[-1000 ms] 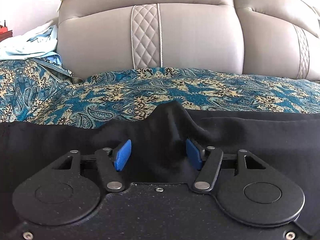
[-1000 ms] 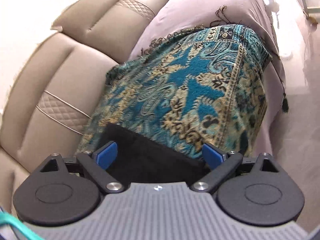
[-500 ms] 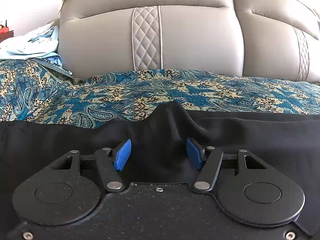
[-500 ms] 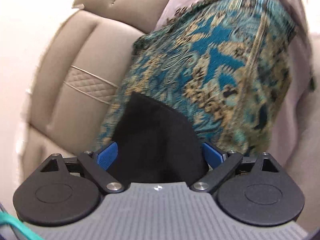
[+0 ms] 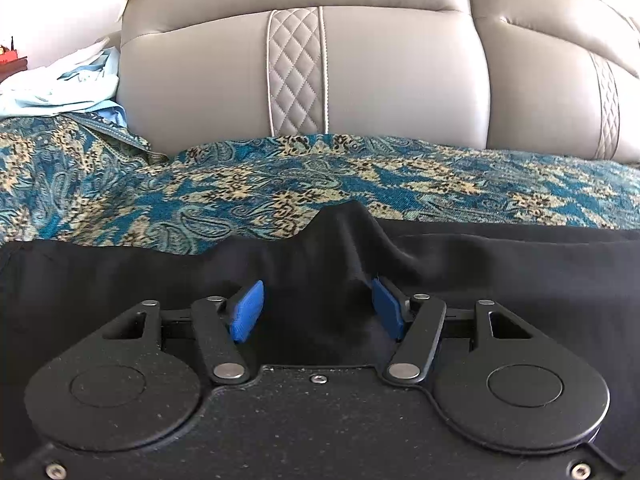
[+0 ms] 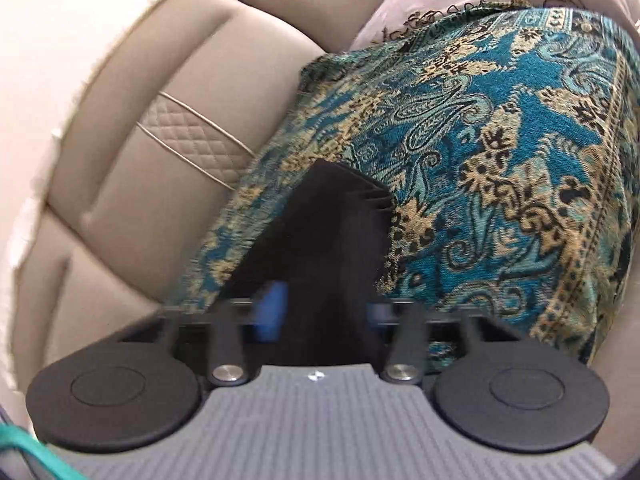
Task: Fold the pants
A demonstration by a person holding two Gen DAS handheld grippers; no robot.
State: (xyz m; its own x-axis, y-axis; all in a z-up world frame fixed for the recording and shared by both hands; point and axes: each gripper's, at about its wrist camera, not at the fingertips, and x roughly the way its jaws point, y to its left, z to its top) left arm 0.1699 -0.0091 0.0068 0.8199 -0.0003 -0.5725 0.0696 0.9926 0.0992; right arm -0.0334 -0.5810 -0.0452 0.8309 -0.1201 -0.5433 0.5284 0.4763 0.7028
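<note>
the black pants point(image 5: 500, 264) lie spread across the patterned throw point(image 5: 280, 188) on the sofa point(image 5: 380, 80) seat, along its front edge, with the far hem running parallel to the backrest. at the throw's right end, near the armrest, one corner of the pants point(image 6: 320, 232) rises in a stacked, layered point.

the left gripper point(image 5: 318, 312) has a raised ridge of black cloth bunched between its blue pads point(image 5: 247, 314); the jaws stand about halfway in. the cloth looks pinched up by them, yet whether the pads truly press on it i cannot tell, since dark fabric hides the contact.

the right gripper point(image 6: 320, 312) is closing at this moment, its pads point(image 6: 272, 308) blurred, with the pants corner between them. the pads seem not yet to bite.

the fabric looks thin, soft and limp, light to lift, and likely to sag and slide out of shape rather than hold a crease. a smooth weave like this may slip through a shallow pinch, so a hold well in from the edge, catching all the stacked layers at the corner, seems safest. taking both ends of one edge should keep it taut for folding over. the throw beneath is loose too and could be caught by mistake.
</note>
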